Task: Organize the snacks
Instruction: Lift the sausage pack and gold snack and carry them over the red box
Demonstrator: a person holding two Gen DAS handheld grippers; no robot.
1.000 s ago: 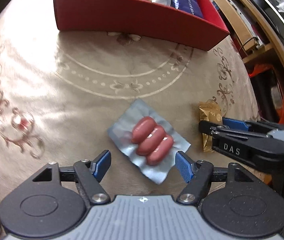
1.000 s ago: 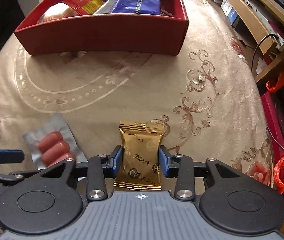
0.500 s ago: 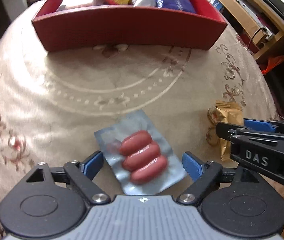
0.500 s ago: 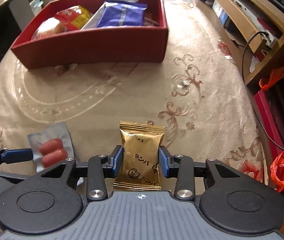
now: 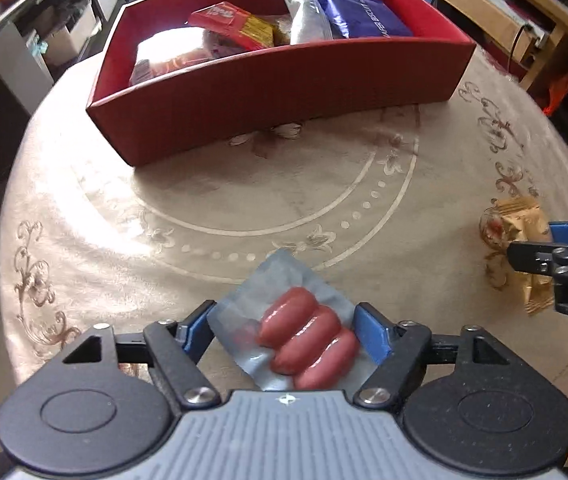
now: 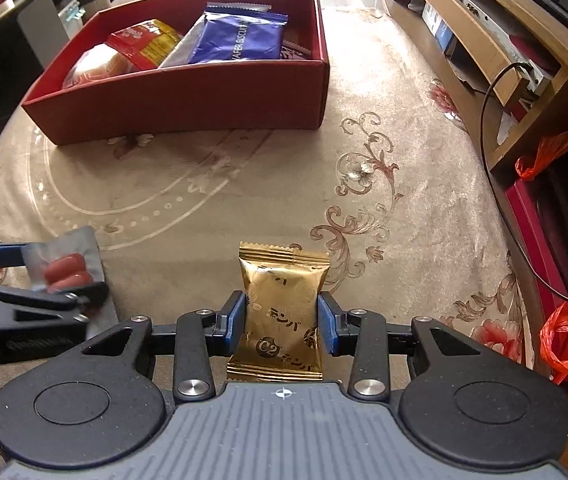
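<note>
A clear pack of three red sausages (image 5: 304,336) sits between the blue pads of my left gripper (image 5: 284,330). The jaws are closing and both pads touch the pack's edges. From the right wrist view the sausage pack (image 6: 66,270) is tilted in those fingers, just above the cloth. My right gripper (image 6: 283,320) is shut on a gold snack packet (image 6: 284,300), held upright. That gold packet (image 5: 512,220) also shows at the right edge of the left wrist view. The red box (image 5: 276,92) stands at the far side of the table with several snack packs in it.
The round table wears a beige patterned cloth (image 6: 244,184). Inside the red box (image 6: 188,96) lie a blue wafer pack (image 6: 240,36) and a red-and-yellow pack (image 6: 144,42). A wooden shelf (image 6: 504,52) and orange bags (image 6: 564,344) lie beyond the right edge.
The left jaws widened, then closed in on the sausage pack until the pads met it, and the left gripper turned toward the box. The right gripper kept its hold on the gold packet.
</note>
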